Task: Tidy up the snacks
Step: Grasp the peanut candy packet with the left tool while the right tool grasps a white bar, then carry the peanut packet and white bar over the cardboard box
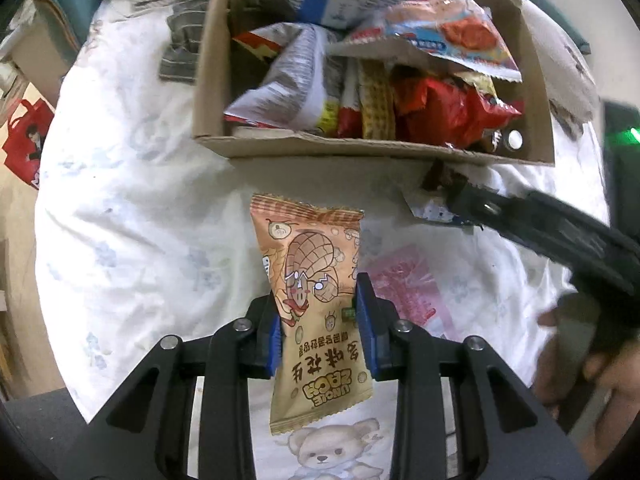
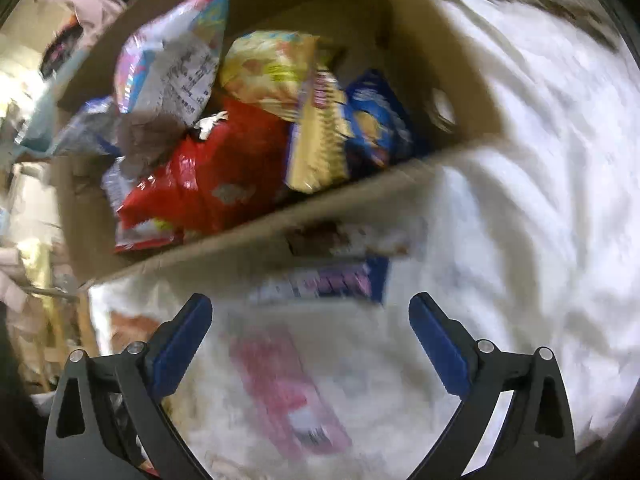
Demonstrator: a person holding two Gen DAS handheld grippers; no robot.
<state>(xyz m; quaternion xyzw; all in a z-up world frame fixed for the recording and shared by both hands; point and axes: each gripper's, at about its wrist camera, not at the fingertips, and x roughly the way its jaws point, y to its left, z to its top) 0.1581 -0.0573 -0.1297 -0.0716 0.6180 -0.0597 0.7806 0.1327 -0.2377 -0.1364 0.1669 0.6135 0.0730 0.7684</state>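
My left gripper [image 1: 320,312] is shut on an orange peanut snack packet [image 1: 312,264] and holds it upright above the white bedsheet, in front of a cardboard box [image 1: 320,148] crammed with snack bags. In the right wrist view my right gripper [image 2: 312,320] stands wide open with nothing between its blue pads [image 2: 184,340]. It hovers over a pink packet [image 2: 288,392] and a blue-and-purple packet [image 2: 332,280] lying by the box's front wall [image 2: 280,232]. The left wrist view shows the right gripper [image 1: 466,200] reaching in from the right beside that small blue packet [image 1: 432,210].
The box sits on a rumpled white sheet [image 1: 140,220] with a teddy-bear print [image 1: 324,452]. A striped grey cloth [image 1: 180,44] lies behind the box's left wall. A red bag [image 1: 26,140] is off the bed at left. A hand [image 1: 568,360] grips the right tool.
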